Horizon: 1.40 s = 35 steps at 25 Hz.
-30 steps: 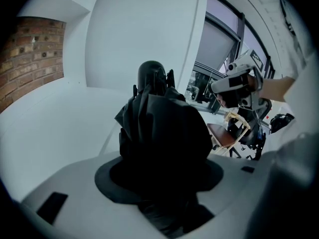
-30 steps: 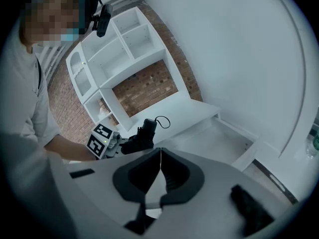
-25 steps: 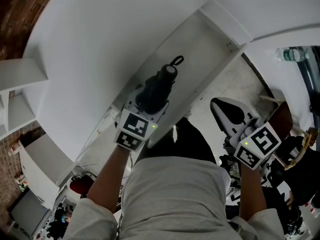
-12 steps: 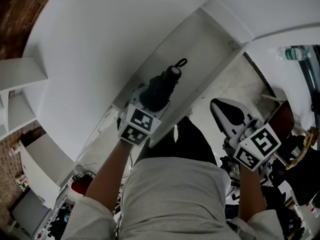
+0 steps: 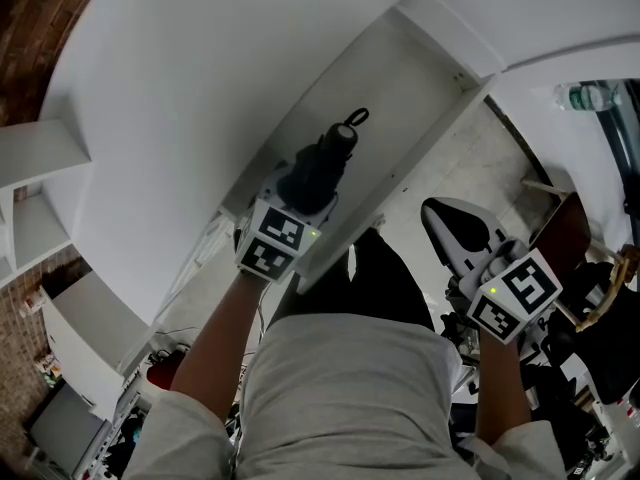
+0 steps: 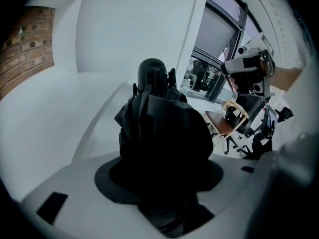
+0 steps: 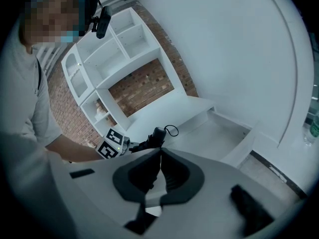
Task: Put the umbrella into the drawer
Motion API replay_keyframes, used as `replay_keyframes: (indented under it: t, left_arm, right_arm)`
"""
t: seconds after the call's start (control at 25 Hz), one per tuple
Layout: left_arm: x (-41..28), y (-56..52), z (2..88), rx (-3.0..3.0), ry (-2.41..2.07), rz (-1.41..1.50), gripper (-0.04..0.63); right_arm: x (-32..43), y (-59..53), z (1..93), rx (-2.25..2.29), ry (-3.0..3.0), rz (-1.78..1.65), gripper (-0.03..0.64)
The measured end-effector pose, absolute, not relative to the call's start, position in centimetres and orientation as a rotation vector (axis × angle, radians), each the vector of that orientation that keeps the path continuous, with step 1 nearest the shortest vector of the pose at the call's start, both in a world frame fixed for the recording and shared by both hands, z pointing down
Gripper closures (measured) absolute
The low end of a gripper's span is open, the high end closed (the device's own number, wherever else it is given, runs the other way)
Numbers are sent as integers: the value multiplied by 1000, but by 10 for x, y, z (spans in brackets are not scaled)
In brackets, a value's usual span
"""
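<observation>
1. A white shelf unit (image 5: 28,193) stands at the far left, against a brick wall (image 5: 35,13).
2. The left gripper (image 5: 298,196) is clamped on the folded black umbrella (image 5: 325,163). Its own view shows the bunched fabric (image 6: 159,133) filling the gap between both pads.
3. The umbrella tilts away from the person. Its knobbed handle and wrist loop (image 5: 352,120) lead over the near left end of the open white drawer (image 5: 405,73). Whether it touches the drawer floor cannot be told.
4. The drawer stretches far and rightward from the gripper, and its visible floor is bare white.
5. The right gripper (image 5: 442,223) hangs well apart to the right, outside the drawer, over the room's floor. Its jaws are pressed together with nothing between them (image 7: 160,159).
6. Farther right are a wooden chair (image 5: 562,236) and a plastic bottle (image 5: 585,98).
</observation>
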State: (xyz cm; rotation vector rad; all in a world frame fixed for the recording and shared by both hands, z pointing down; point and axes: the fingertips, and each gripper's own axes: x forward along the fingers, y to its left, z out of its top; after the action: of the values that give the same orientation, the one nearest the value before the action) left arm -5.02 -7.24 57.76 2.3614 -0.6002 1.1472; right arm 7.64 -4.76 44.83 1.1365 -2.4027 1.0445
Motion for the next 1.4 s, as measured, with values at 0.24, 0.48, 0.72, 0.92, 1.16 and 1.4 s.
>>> replay_keyframes:
  t: [0.24, 0.48, 0.72, 0.92, 1.16, 1.4]
  left_arm:
    - [-45, -72, 585, 2354, -581, 1158, 331]
    - [-43, -72, 594, 2331, -582, 1170, 331]
    - [-42, -75, 600, 2310, -601, 1163, 331]
    - [-41, -80, 605, 2292, -613, 1163, 331]
    - [-36, -84, 612, 2275, -614, 1186, 331]
    - [-28, -88, 621, 2259, -592, 1240, 331]
  right_arm:
    - [78, -42, 452, 1142, -2392, 1060, 589]
    - [80, -40, 456, 1146, -2385, 1072, 589]
    - [78, -41, 458, 1140, -2388, 1078, 589]
    - [79, -42, 460, 1140, -2386, 1084, 589]
    - [83, -42, 461, 1142, -2380, 1092, 589]
    - [86, -43, 466, 1137, -2371, 1106, 589]
